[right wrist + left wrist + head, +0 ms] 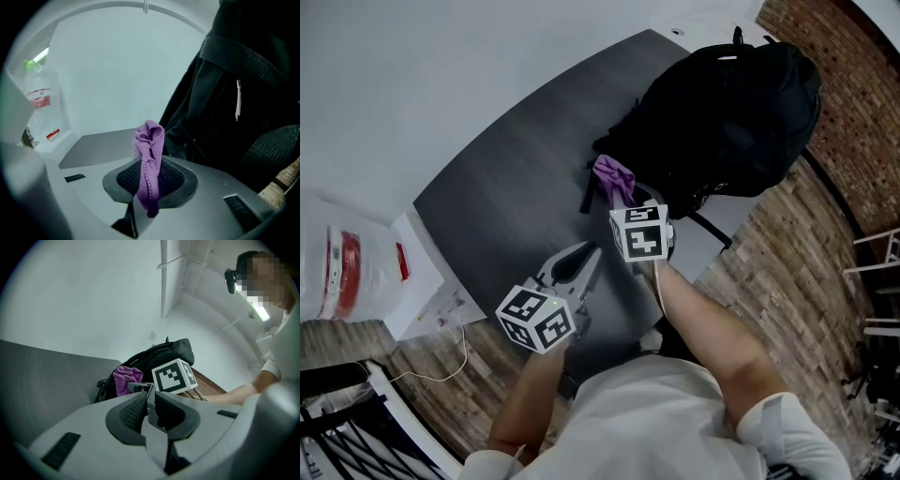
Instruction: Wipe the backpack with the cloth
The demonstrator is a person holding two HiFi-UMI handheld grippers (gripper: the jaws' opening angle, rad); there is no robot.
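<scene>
A black backpack (727, 117) lies on the far right end of the dark grey table (516, 206). My right gripper (623, 202) is shut on a purple cloth (614, 179), holding it bunched right at the backpack's near left side. Through the right gripper view the cloth (149, 159) stands pinched between the jaws, with the backpack (234, 108) close on the right. My left gripper (586, 261) hovers over the table nearer me, jaws shut and empty. From the left gripper view I see the backpack (157, 359), the cloth (125, 379) and the right gripper's marker cube (173, 376) ahead.
A clear plastic bottle with a red label (337, 267) and a white box (417, 277) stand off the table's left end. A white cable (441, 370) trails on the brick-pattern floor (825, 272). A white frame (881, 248) stands at the right.
</scene>
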